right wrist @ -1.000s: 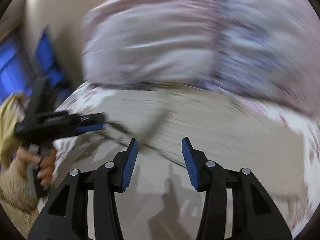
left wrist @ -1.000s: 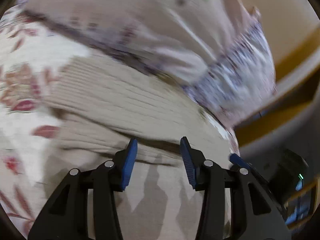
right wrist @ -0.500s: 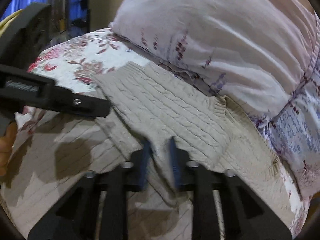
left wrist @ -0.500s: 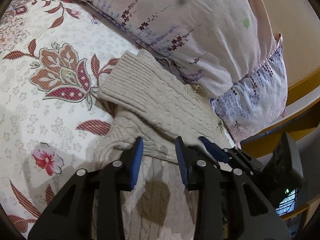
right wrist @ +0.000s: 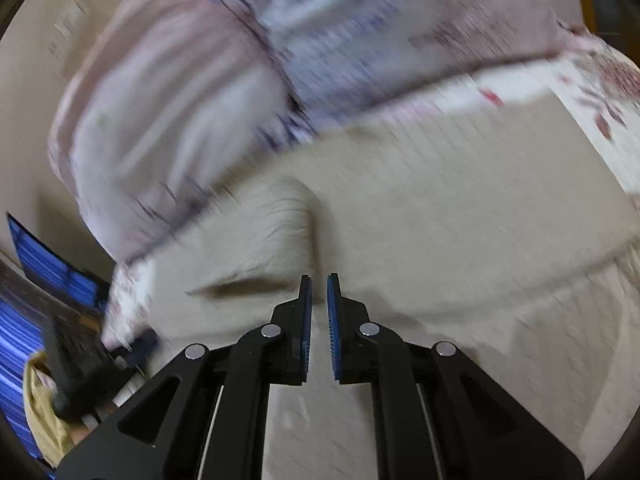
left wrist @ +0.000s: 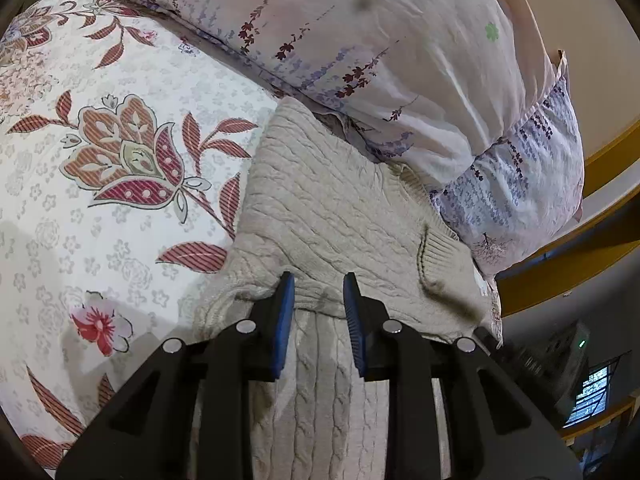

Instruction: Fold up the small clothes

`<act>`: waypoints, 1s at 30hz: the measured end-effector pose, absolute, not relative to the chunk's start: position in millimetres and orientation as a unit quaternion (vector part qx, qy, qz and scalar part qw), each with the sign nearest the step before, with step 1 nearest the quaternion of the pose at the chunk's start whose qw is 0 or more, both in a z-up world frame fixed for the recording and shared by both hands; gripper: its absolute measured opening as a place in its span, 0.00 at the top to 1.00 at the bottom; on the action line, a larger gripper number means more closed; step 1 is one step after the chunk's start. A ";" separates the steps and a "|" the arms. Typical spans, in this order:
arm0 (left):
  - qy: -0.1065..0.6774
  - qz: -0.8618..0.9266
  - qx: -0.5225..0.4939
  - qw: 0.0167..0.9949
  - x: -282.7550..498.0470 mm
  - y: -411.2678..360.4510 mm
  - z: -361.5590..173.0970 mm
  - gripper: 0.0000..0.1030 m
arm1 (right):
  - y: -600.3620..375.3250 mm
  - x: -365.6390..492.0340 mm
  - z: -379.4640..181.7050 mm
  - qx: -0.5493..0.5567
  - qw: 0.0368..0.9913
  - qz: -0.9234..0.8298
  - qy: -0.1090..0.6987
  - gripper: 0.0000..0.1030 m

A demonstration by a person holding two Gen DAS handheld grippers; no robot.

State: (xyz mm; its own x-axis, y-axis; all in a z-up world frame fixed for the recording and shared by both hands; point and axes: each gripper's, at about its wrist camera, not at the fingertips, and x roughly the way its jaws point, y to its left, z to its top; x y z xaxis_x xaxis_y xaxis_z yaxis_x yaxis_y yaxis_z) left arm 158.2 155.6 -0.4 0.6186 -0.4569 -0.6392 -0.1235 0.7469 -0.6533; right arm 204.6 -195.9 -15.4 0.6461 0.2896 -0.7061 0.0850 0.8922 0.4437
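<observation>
We count one beige cable-knit sweater (left wrist: pixel 332 208), two pale lilac floral-print pillows (left wrist: pixel 400 40) stacked behind it, and one white bed sheet with red flower print (left wrist: pixel 100 200). Plus two black claws with blue pads, the left claw (left wrist: pixel 318 304) and the right claw (right wrist: pixel 319 300).

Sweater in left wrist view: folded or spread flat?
Partly folded. The cream sweater has one layer doubled over the knit below, its folded edge between the left hand-held gripper fingers.

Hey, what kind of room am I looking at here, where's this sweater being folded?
Most likely a bedroom: the cream cable-knit sweater lies on a floral bedsheet, right against two stacked lavender-print pillows, with what looks like a wooden bed frame behind.
</observation>
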 end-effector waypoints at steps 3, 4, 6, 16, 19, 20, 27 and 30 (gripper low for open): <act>0.426 -0.102 -0.346 0.830 158.7 155.8 -0.8 0.75 | -210.8 194.4 -11.1 0.211 0.882 0.042 0.420 0.70; 0.426 -0.102 -0.348 0.829 159.3 156.1 -1.1 0.75 | -210.9 192.6 -5.2 0.193 0.890 0.036 0.411 0.62; 0.426 -0.103 -0.349 0.829 159.7 156.0 -1.5 0.75 | -192.9 188.3 15.8 0.102 0.918 0.049 0.380 0.61; 0.430 -0.104 -0.340 0.830 162.5 154.8 -1.2 0.74 | -39.3 207.1 -5.4 -0.242 0.872 0.224 0.363 0.59; 0.430 -0.103 -0.341 0.829 162.0 154.4 -1.4 0.74 | -29.5 228.8 -27.5 -0.258 0.865 0.197 0.382 0.74; 0.430 -0.104 -0.341 0.829 162.0 154.2 -1.5 0.74 | -35.2 231.7 -29.9 -0.242 0.868 0.195 0.386 0.86; 0.431 -0.109 -0.341 0.829 163.4 155.2 -2.4 0.74 | -123.8 221.3 15.0 -0.019 0.932 0.143 0.332 0.93; 0.430 -0.111 -0.341 0.828 162.9 155.8 -2.6 0.74 | -192.0 198.9 23.0 0.131 0.942 0.097 0.292 0.93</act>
